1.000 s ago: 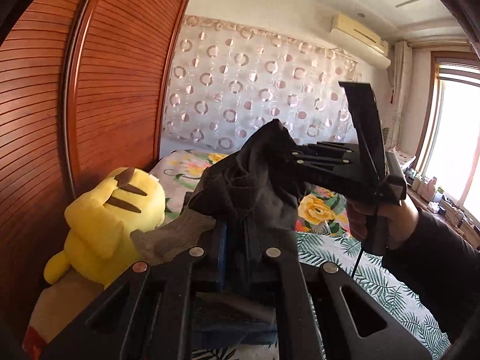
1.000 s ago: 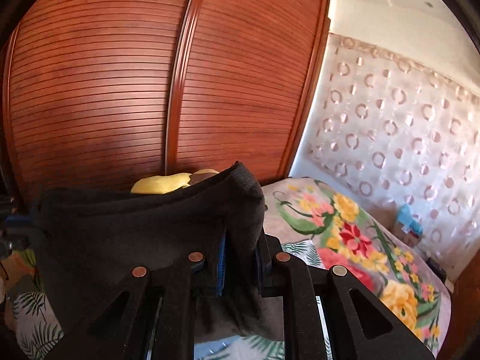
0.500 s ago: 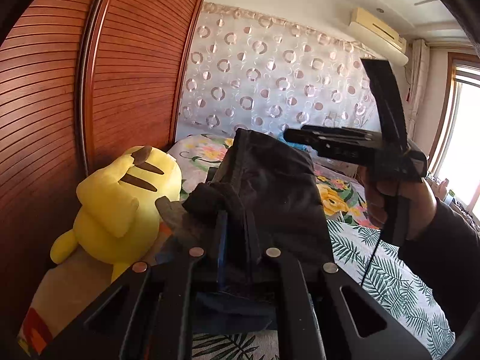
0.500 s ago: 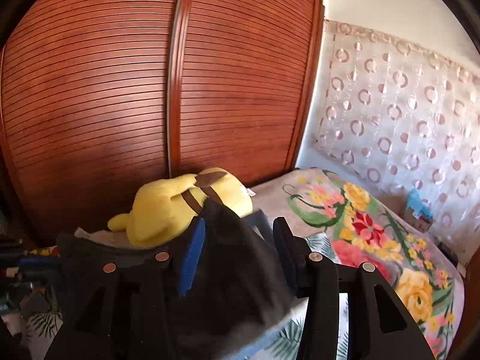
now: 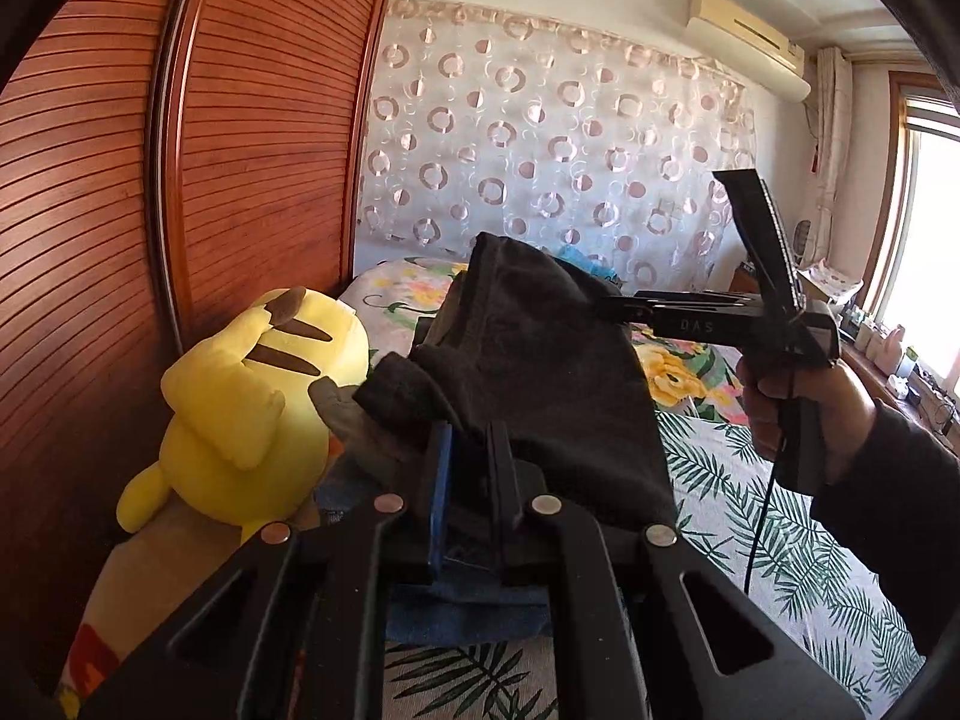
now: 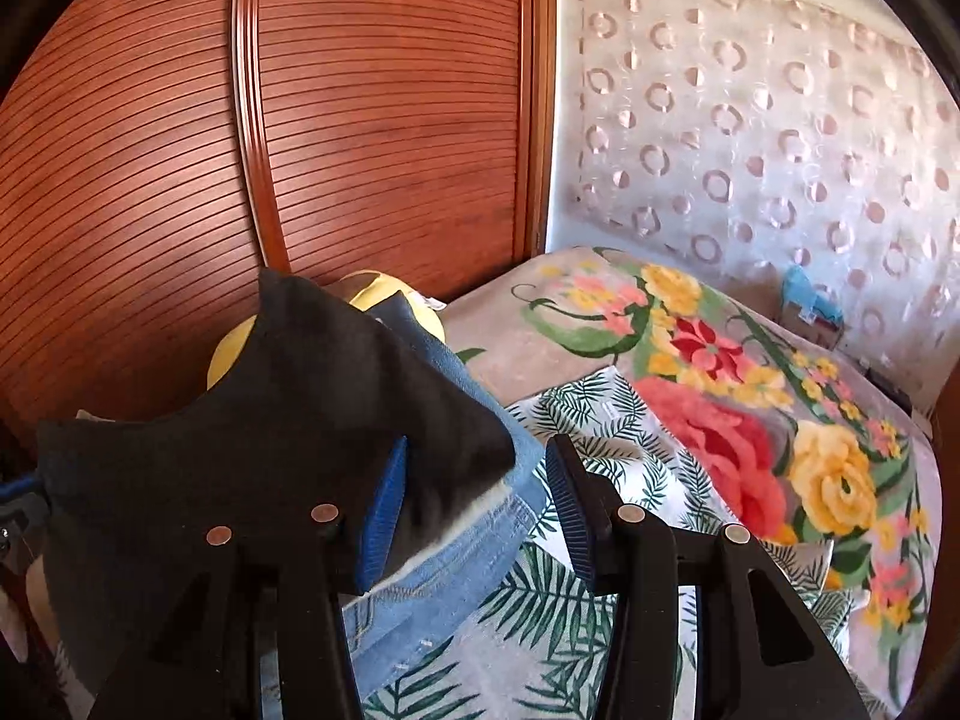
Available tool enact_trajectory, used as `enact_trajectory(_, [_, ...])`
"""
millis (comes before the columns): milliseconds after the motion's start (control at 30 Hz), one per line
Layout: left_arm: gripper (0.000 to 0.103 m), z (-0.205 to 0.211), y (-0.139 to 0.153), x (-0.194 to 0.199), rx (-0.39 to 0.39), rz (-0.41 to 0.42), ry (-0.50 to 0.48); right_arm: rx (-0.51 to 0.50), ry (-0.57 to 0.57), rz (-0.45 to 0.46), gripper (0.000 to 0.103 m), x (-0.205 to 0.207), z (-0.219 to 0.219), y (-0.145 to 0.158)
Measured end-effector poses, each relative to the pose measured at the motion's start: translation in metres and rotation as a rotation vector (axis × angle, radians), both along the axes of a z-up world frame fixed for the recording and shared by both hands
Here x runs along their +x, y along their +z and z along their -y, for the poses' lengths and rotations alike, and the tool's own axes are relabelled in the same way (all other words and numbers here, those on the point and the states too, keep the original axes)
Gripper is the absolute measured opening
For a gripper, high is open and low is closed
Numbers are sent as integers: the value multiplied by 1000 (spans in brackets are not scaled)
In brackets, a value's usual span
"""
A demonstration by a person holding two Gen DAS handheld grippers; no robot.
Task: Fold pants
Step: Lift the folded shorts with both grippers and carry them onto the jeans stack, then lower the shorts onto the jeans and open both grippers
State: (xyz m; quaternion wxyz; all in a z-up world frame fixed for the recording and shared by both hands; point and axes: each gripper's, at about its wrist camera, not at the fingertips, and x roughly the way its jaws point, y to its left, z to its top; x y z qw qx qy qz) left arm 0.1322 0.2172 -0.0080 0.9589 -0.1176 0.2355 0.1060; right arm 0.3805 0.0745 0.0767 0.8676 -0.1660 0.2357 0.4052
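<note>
Left wrist view, nearest first: the left gripper (image 5: 468, 474) is clenched on a bunched edge of the dark pants (image 5: 540, 372), which hang raised above the bed (image 5: 750, 510). Past that, the right gripper (image 5: 618, 306), held by a hand (image 5: 798, 414), sits at the far top corner of the cloth. In the right wrist view the right gripper (image 6: 474, 501) has just been opening; its jaws now stand apart, the pants (image 6: 270, 438) drape over and rest against the left blue pad (image 6: 381, 516) while the other pad is bare, so the cloth is released on that side. A blue denim piece (image 6: 480, 510) lies under the dark cloth on the leaf-print sheet. Behind: a yellow plush toy (image 5: 252, 402) against the wooden wardrobe (image 5: 240, 150), then the circle-pattern curtain (image 5: 540, 150). Judged step: regrasp for the next fold. Do it well by keeping the left hold firm and the cloth taut, taking the free edge only, not the denim, and clearing the plush before lowering onto the bed.
</note>
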Motion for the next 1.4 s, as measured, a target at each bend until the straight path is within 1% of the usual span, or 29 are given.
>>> enact_trajectory(133, [11,7,5,-8,16,-1,-9,28,-6,6,49,-24,9,3])
enact_trajectory(200, [11,12,7,-13,32,-4,-13,47,-6,8,49,-41,20,3])
enact_trajectory(367, [11,21,10,-20,45,-15,-26,77,-19,5,49,-77,51,-1])
enact_trajectory(433, [14,26,10,-22,53,-24,-37,85,-30,9,49,-95,66,0])
enact_trajectory(533, [23,34,9,-23,63,-35,-58,97,-51,10,49,-118,88,1])
enact_trajectory(567, [28,37,9,-23,65,-40,-67,103,-58,10,49,-125,95,1])
enact_trajectory(600, [38,40,8,-23,65,-44,-74,109,-65,9,49,-132,103,1])
enact_trajectory(667, [47,46,6,-24,63,-41,-95,120,-81,6,49,-147,118,0])
enact_trajectory(700, [49,50,5,-24,67,-47,-103,121,-88,5,49,-154,123,0])
enact_trajectory(733, [54,54,4,-23,74,-60,-113,124,-98,8,49,-161,129,-1])
enact_trajectory(767, [72,58,2,-21,81,-77,-131,124,-106,9,49,-166,133,-2])
enact_trajectory(800, [85,63,-2,-19,82,-90,-162,123,-113,9,49,-171,136,-2])
enact_trajectory(967, [87,84,-12,-15,116,-121,-214,136,-145,8,49,-194,154,-5])
enact_trajectory(1200, [87,102,-18,-13,82,-123,-264,152,-200,-5,49,-221,180,-13])
enact_trajectory(1400, [87,126,-18,-16,85,-121,-301,150,-268,-13,49,-248,202,-19])
